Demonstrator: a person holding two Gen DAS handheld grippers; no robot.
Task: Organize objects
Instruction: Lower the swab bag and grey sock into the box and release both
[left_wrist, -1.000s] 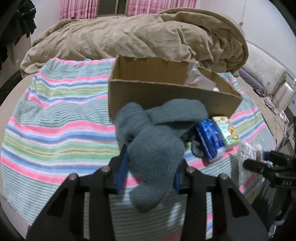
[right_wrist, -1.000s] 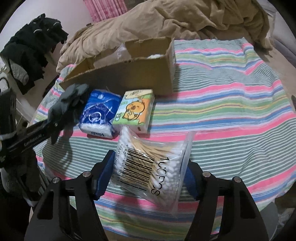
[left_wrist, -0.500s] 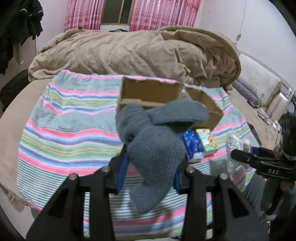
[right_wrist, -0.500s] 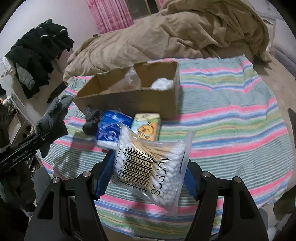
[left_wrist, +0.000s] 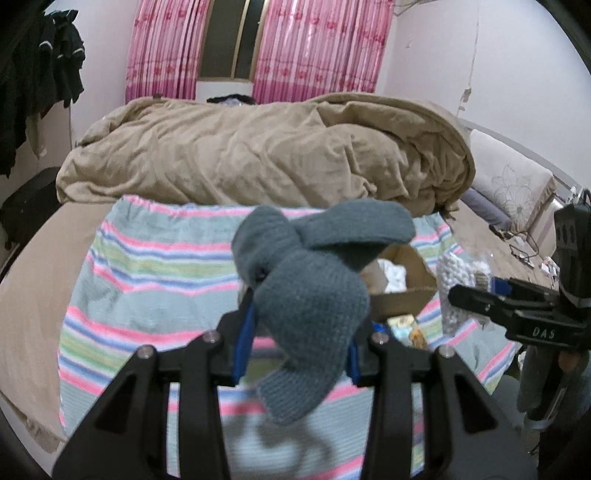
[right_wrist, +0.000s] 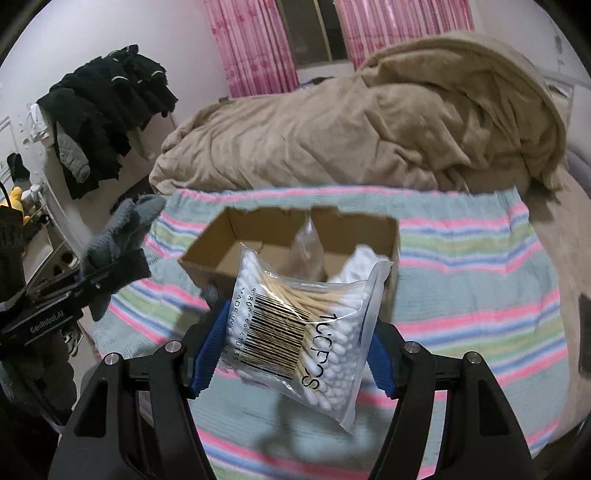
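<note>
My left gripper (left_wrist: 301, 345) is clenched on a grey knitted glove (left_wrist: 314, 295), which bulges up between the blue pads, its fingers flopping toward one o'clock and its cuff hanging down at six. My right gripper (right_wrist: 291, 349) grips a clear bag of cotton swabs (right_wrist: 306, 328), barcode facing the lens, the bag tilted so its lower corner droops toward five o'clock. Both loads hang in the air above the striped blanket (right_wrist: 480, 306). In the right wrist view the open cardboard box (right_wrist: 266, 236) sits on that blanket at twelve o'clock just past the swab bag, with a crumpled clear plastic piece (right_wrist: 308, 243) and something white (right_wrist: 360, 264) inside; the left gripper with its glove shows at nine o'clock. In the left wrist view the box peeks out at three o'clock behind the glove, and the right gripper lies farther out the same way. A tan quilt (left_wrist: 266, 155) is heaped beyond the blanket.
</note>
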